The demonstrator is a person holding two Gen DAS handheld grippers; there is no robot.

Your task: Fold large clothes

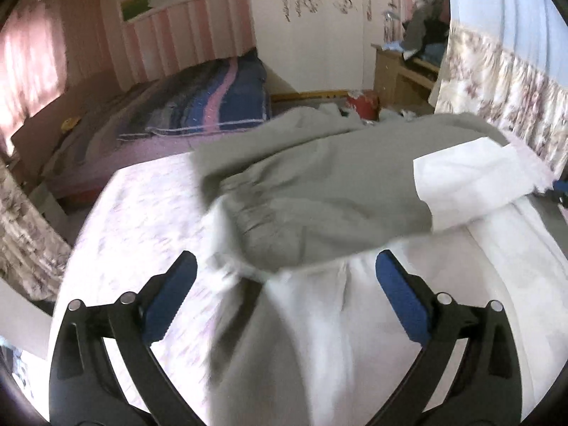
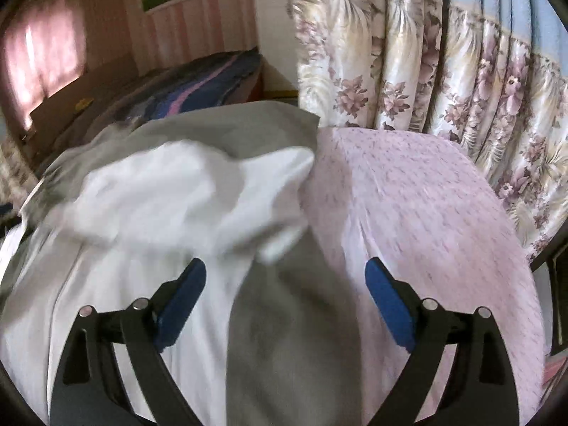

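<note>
A large grey and white garment lies rumpled on a table covered with a pale pink patterned cloth. Its grey part is folded over the white part. My left gripper hangs open above the near white fabric, with nothing pressed between its blue pads. In the right wrist view the same garment fills the left and centre, with a grey strip running toward the camera. My right gripper is open over that grey strip, and its pads touch nothing.
A flowered curtain hangs close behind the table on the right. A bed with a blue and pink striped quilt stands at the back left. A wooden shelf with piled clothes and a red object sit beyond the table's far edge.
</note>
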